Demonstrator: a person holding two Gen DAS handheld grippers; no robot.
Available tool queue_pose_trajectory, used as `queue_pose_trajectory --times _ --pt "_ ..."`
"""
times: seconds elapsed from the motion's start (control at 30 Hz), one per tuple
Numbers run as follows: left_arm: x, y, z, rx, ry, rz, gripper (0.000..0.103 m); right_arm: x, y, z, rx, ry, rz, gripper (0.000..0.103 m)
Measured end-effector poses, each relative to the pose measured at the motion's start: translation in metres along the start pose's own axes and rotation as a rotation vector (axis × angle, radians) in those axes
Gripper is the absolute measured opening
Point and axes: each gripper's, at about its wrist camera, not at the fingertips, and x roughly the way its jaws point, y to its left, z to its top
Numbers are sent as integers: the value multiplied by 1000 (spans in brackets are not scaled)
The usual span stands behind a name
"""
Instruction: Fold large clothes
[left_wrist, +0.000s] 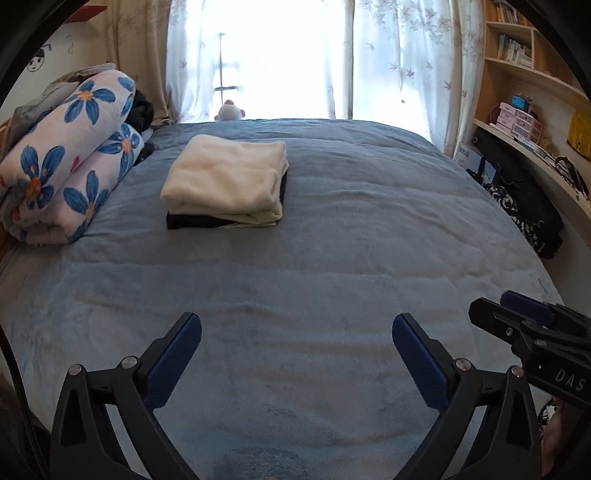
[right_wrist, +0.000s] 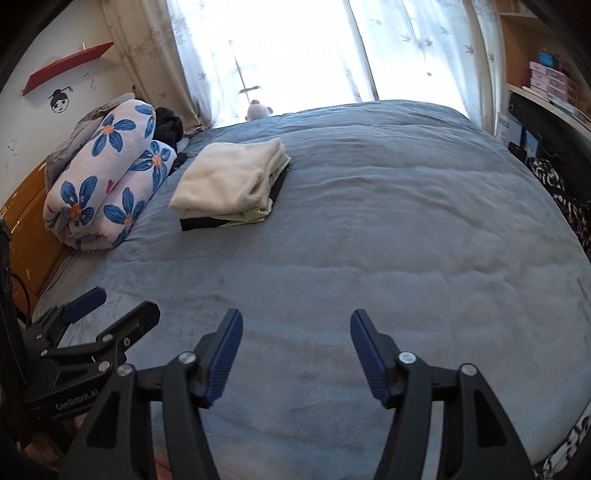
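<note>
While both grippers, left (left_wrist: 297, 325) and right (right_wrist: 295, 321), hang spread, empty, folded stack (left_wrist: 225, 181) lies ahead-left toward bed's (left_wrist: 369, 229) far edge, nearer left.

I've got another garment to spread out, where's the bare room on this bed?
Free: the blanket from the folded stack rightward, and all the near part. Crowded: the far left, with the floral quilt beside the stack.

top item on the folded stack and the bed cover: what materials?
Cream top garment: looks like plush fleece, matte, with a fuzzy nap and soft rounded fold edges. Could be terry; hard to tell. Blue bed cover: also a short-pile fleece or velour by its look, matte, with brushed streaks and shallow soft ripples.
</note>
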Motion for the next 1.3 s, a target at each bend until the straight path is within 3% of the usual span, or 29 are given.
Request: queue_pose_trajectory --times 0.13,0.47,1.3 --pt "1 -4 -13 -10 6 59 102 3 -2 -16 30 -7 -25 67" --pt "1 -2 -28 -48 40 62 102 1 0 -38 21 -24 -68 68" --pt "2 -7 -44 -60 67 92 102 -9 5 -46 -34 -52 -89 68"
